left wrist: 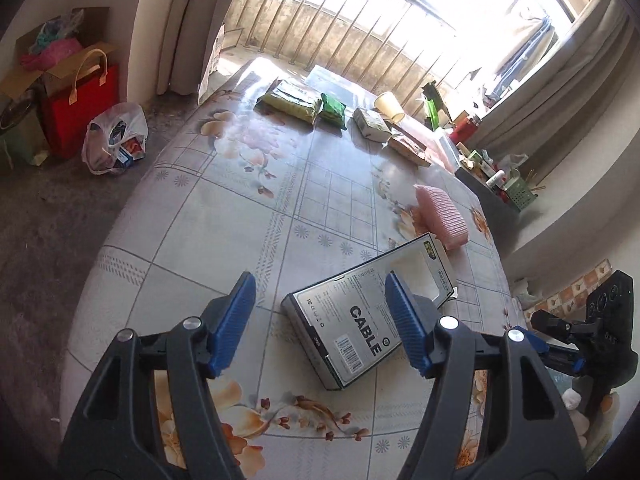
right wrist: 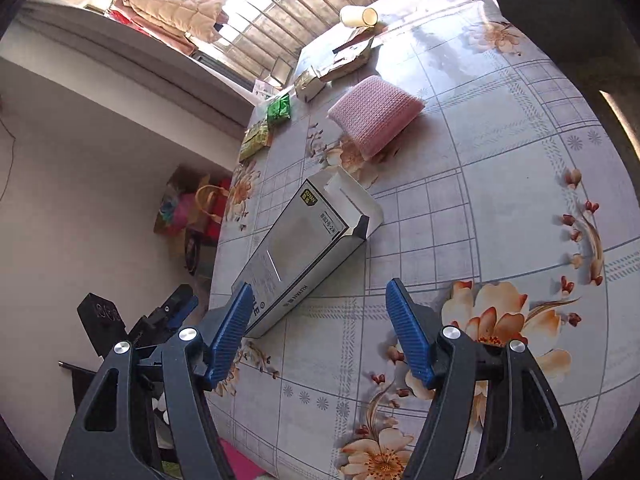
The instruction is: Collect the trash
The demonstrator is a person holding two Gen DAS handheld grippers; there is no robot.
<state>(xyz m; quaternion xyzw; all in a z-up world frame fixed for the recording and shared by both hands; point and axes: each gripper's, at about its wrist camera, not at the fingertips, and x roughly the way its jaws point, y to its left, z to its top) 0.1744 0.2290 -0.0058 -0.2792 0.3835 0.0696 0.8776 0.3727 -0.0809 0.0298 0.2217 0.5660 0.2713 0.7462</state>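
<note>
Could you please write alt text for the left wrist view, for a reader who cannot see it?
The open left claw hovers over a grey cable box lying flat on a floral tablecloth. Beyond it lie a pink sponge and snack packets near a bright window; a plastic bag sits on the floor.

Floral-cloth table point(left wrist: 240, 220) under me: cable box point(left wrist: 360, 320) near the front edge, pink sponge point(left wrist: 442, 216) just behind, snack packets point(left wrist: 292, 100) and cup point(left wrist: 389, 105) along the far edge.
</note>
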